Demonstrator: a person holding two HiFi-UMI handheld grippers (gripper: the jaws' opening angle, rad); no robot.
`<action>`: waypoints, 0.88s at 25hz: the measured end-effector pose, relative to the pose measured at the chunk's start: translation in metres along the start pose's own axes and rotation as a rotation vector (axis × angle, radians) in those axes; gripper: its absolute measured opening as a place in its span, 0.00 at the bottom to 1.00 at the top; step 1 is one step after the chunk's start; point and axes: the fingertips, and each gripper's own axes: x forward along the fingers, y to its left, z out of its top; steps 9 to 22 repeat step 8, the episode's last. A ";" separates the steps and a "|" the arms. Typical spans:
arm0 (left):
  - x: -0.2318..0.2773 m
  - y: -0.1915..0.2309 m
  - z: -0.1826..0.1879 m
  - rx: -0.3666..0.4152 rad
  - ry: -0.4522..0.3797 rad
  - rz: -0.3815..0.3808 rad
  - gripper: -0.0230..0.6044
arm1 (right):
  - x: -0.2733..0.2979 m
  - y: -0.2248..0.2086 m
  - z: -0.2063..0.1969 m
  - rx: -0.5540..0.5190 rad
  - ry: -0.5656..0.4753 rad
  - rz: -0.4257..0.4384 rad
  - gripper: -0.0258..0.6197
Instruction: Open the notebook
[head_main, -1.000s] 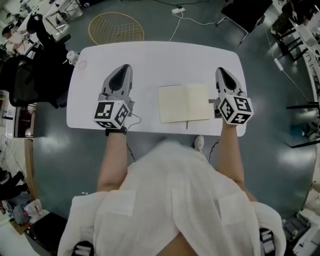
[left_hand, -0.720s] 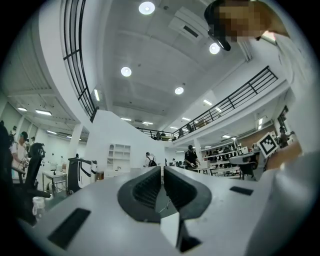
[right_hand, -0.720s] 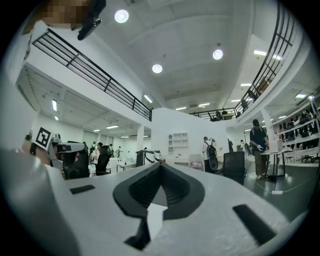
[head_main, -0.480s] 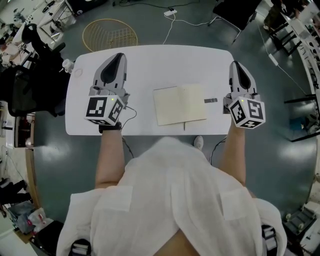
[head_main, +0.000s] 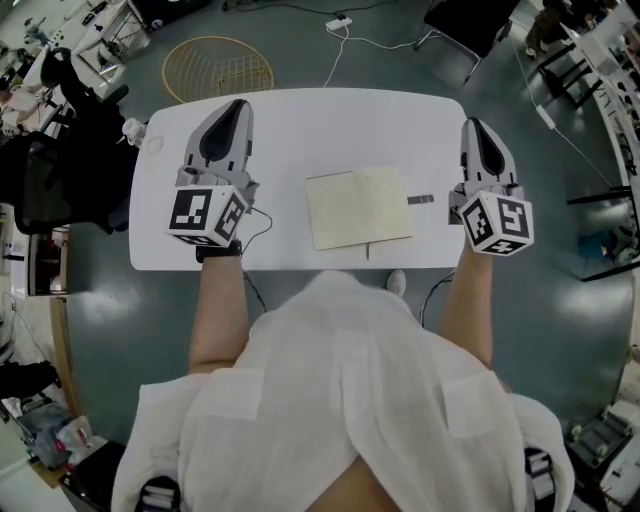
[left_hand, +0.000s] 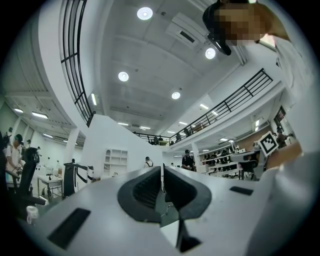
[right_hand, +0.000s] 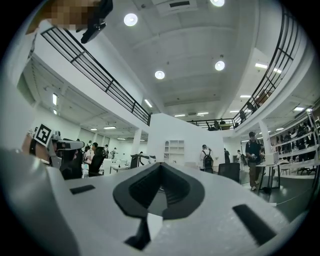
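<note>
The notebook (head_main: 358, 207) lies open on the white table (head_main: 300, 130), showing cream pages, a thin ribbon at its near edge and a small dark strap (head_main: 421, 200) off its right side. My left gripper (head_main: 236, 106) (left_hand: 162, 172) hovers over the table's left part, well clear of the notebook. Its jaws are shut with nothing between them. My right gripper (head_main: 473, 124) (right_hand: 160, 167) hangs over the table's right end, just right of the strap, also shut and empty. Both gripper views look out level into the hall, so neither shows the notebook.
A small white object (head_main: 135, 130) sits at the table's far left corner. On the floor beyond are a round wire basket (head_main: 217, 65), a cable with a power strip (head_main: 340, 22) and a black chair (head_main: 490, 25). Black bags (head_main: 60, 150) stand to the left.
Both grippers have lifted off the table towards the camera. The right one has drawn away to the right of the notebook's edge. The notebook stays open and still.
</note>
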 end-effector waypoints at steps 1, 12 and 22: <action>0.000 -0.001 0.000 -0.001 0.000 0.001 0.06 | 0.000 0.000 0.000 -0.002 0.000 0.001 0.04; 0.002 -0.001 -0.003 -0.005 0.004 0.000 0.06 | 0.001 0.000 0.000 -0.003 0.003 0.011 0.04; 0.002 -0.001 -0.003 -0.005 0.004 0.000 0.06 | 0.001 0.000 0.000 -0.003 0.003 0.011 0.04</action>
